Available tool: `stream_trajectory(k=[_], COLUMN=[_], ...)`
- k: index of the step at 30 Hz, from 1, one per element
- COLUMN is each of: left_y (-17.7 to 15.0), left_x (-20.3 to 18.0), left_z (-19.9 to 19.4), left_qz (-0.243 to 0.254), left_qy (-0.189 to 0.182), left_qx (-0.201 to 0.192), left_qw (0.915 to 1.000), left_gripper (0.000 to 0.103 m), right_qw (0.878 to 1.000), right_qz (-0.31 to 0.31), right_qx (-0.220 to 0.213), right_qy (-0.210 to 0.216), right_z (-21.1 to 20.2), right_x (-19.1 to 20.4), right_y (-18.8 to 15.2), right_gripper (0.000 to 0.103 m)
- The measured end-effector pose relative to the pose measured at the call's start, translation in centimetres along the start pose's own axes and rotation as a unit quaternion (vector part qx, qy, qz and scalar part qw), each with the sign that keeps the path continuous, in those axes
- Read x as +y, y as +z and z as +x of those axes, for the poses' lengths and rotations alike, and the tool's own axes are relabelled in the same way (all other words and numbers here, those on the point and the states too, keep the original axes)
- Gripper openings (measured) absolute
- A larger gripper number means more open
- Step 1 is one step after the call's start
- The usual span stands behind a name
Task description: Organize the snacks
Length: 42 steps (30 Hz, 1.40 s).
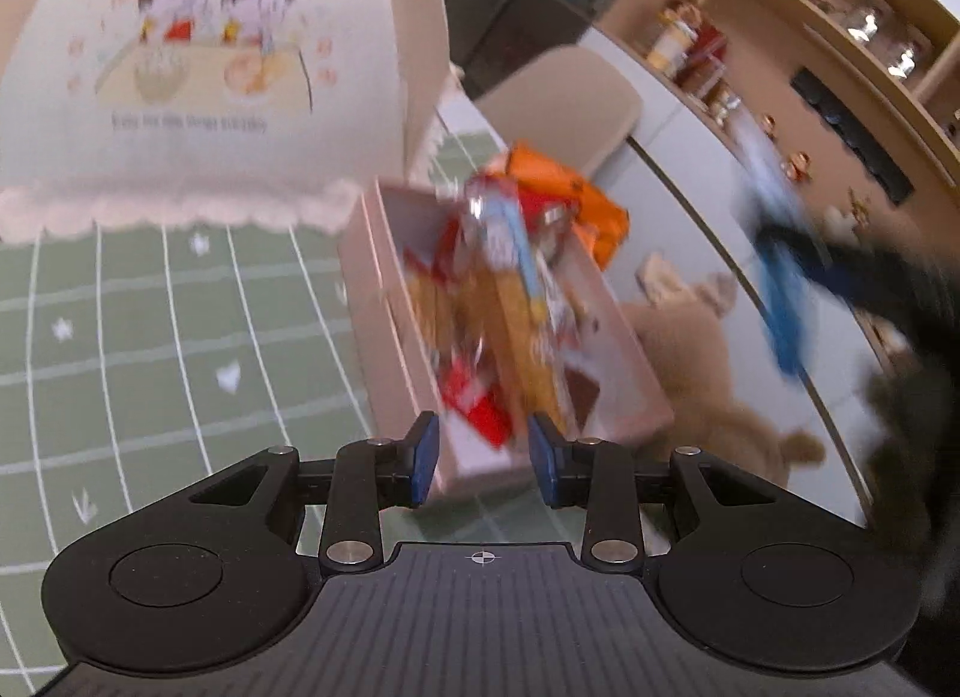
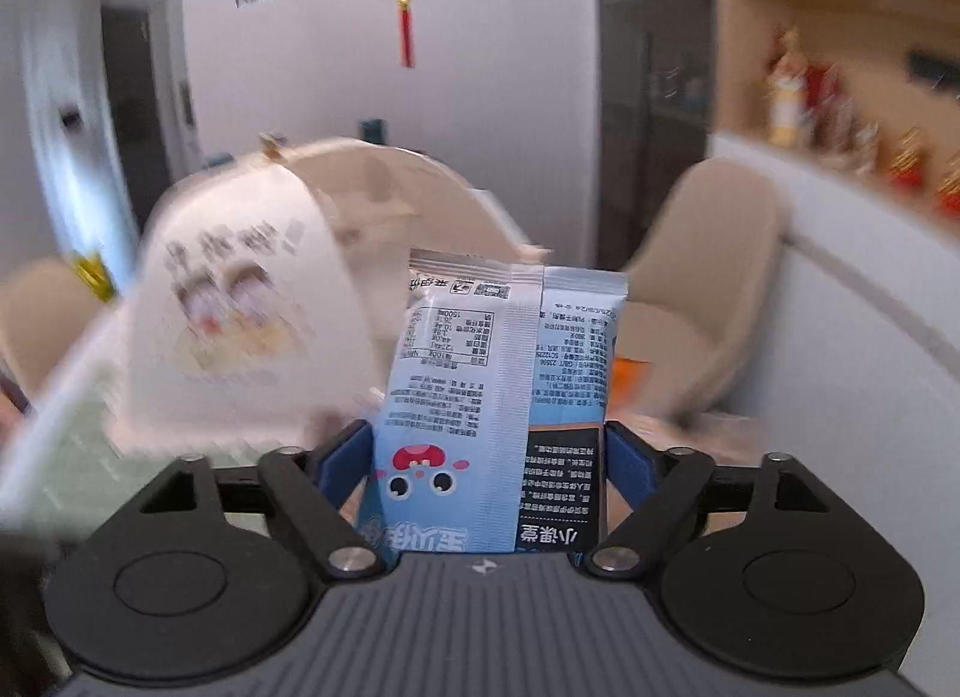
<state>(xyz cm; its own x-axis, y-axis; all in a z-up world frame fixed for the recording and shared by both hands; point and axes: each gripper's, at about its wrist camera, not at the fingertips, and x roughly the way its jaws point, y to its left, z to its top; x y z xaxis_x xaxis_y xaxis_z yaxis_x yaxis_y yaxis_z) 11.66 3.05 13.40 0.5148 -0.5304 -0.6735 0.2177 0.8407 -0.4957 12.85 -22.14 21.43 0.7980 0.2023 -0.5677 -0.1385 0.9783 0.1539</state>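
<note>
Progress: partial | pink box (image 1: 624, 391) ahead of left tongs (image 1: 483, 460) already holds several snacks | left tongs part-spread, empty | right tongs (image 2: 489, 472) pinching blue snack packet (image 2: 498, 373), not yet boxed | tabletop (image 1: 150, 349) below.

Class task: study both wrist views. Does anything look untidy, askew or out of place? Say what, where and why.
The pink box on the green table is overfilled: snack packets lie jumbled, and an orange packet pokes over its far rim. A blue packet stands upside down in the right gripper.
</note>
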Motion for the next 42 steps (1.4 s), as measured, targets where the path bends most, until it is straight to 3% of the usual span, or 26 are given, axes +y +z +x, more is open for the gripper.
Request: stream_trajectory(k=[5, 9, 13, 15, 19, 24, 29, 33, 37, 42], left_y=[-2.0, -3.4, -4.8, -5.7, -9.0, -14.2, -16.0, -16.2, -17.2, -16.7], left_x=[1.8, 3.4, 3.7, 3.3, 2.4, 2.3, 1.5, 0.9, 0.0, 0.0], left_z=[0.5, 1.0, 0.3, -0.8, -2.8, -3.2, -2.8, -1.8, -1.1, -0.4], left_qz=[0.026, 0.019, 0.012, 0.022, 0.051, 0.076, 0.115, 0.151, 0.191, 0.188], left_qy=[-0.020, -0.029, -0.019, -0.006, 0.061, 0.142, 0.168, 0.177, 0.194, 0.188], left_qx=[0.015, 0.026, 0.030, 0.019, -0.003, -0.022, -0.073, -0.095, -0.114, -0.114], left_qw=[0.9994, 0.9991, 0.9993, 0.9995, 0.9968, 0.9867, 0.9763, 0.9678, 0.9554, 0.9572], left_gripper=[0.037, 0.036, 0.037, 0.037, 0.037, 0.036, 0.037, 0.037, 0.037, 0.037], right_qw=[0.997, 0.996, 0.997, 0.998, 0.998, 0.997, 0.991, 0.988, 0.989, 0.989], right_qz=[0.033, 0.042, 0.026, 0.023, 0.017, -0.005, 0.025, 0.025, 0.027, 0.028], right_qx=[0.057, 0.080, 0.060, 0.040, 0.026, 0.057, 0.105, 0.083, 0.060, 0.057], right_qy=[-0.031, -0.019, -0.030, -0.039, -0.059, -0.060, -0.083, -0.129, -0.133, -0.135], right_z=[6.7, 7.3, 5.6, 3.8, 0.3, -1.5, 0.0, -0.7, -1.4, -1.8], right_x=[2.3, 2.7, 3.3, 3.0, 4.2, 6.7, 6.3, 6.0, 6.0, 6.6], right_y=[-2.3, -4.5, -4.9, -5.6, -9.9, -16.9, -20.6, -22.2, -23.4, -24.1], right_gripper=[0.086, 0.086, 0.086, 0.086, 0.086, 0.086, 0.086, 0.090, 0.097, 0.100])
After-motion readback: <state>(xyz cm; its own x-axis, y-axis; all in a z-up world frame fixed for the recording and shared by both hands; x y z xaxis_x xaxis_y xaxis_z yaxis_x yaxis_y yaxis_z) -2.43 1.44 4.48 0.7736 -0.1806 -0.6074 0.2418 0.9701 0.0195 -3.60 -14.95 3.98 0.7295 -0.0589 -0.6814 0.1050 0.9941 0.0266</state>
